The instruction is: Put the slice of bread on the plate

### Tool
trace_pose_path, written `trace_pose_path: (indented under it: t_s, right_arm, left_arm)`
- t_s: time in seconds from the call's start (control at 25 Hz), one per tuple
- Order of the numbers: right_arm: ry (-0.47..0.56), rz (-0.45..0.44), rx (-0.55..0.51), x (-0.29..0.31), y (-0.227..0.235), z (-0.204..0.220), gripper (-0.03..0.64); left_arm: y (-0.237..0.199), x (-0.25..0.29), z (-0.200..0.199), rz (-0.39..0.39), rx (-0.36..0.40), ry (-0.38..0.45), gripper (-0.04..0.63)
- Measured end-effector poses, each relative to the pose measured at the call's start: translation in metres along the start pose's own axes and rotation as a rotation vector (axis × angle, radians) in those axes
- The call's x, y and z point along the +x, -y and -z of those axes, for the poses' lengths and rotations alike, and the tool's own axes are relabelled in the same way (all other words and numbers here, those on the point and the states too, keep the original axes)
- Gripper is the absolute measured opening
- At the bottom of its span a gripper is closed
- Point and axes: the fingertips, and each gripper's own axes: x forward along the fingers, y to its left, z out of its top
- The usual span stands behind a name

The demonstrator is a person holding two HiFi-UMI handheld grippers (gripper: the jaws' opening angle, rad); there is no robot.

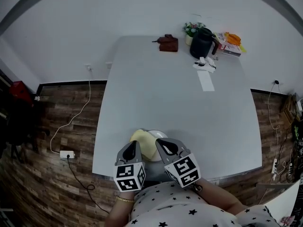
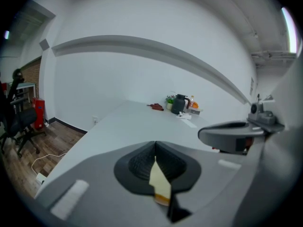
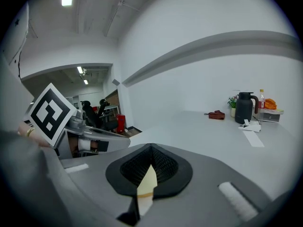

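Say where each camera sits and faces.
Head view: on the person's head, looking steeply down at the grey table; left tool, right tool and star-print shirt show.
Left gripper view: on the left tool, looking along jaws shut on the yellow bread slice; right tool shows.
Right gripper view: on the right tool, facing likewise; left tool shows.
All share the black jug.

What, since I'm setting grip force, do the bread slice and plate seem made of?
Bread slice: soft-looking matte pale-yellow crumb, brown crust edge; real or foam, unclear. Plate: smooth white, perhaps ceramic or plastic; mostly hidden.
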Motion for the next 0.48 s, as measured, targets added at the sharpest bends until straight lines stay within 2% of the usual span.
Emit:
trace_pose_path:
  t_s: [0.48]
  right_arm:
    - [0.02,-0.004,-0.021,-0.008,-0.004,0.0,-0.002]
  left_arm:
    - [0.004,-0.011,0.0,-0.01,0.0,0.009,0.008]
